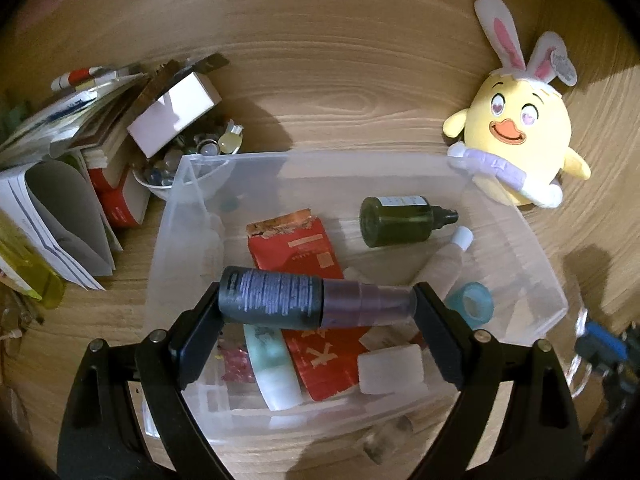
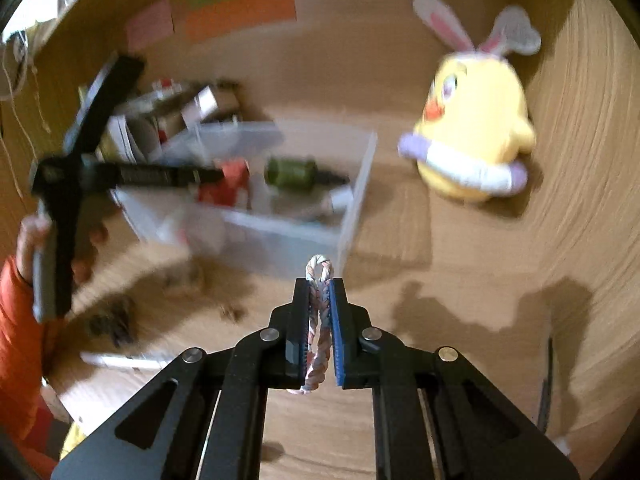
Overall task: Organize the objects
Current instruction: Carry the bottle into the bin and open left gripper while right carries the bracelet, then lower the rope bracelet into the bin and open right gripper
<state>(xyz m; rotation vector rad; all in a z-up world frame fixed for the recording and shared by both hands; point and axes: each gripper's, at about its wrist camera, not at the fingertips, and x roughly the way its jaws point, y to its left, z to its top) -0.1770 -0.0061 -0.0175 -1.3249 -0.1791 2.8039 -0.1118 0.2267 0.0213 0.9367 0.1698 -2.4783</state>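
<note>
My left gripper (image 1: 320, 300) is shut end to end on a dark spray bottle (image 1: 276, 298) with a tinted cap, held level just above the clear plastic bin (image 1: 320, 156). In the bin lie a green bottle (image 1: 400, 220), a red packet (image 1: 296, 244), a mint tube (image 1: 272, 364), a teal tape roll (image 1: 474, 304) and a white block (image 1: 390, 368). My right gripper (image 2: 319, 284) is shut on a pink-and-white braided loop (image 2: 319, 270), held above the wooden table in front of the bin (image 2: 360, 184). The right wrist view is blurred.
A yellow chick plush (image 1: 520, 136) with rabbit ears sits right of the bin. Books and papers (image 1: 60, 200), a white box (image 1: 176, 116) and a bowl of glass beads (image 1: 168, 176) crowd the left. Small dark bits (image 2: 116, 324) lie on the table. A hand (image 2: 28, 240) in an orange sleeve holds the left gripper.
</note>
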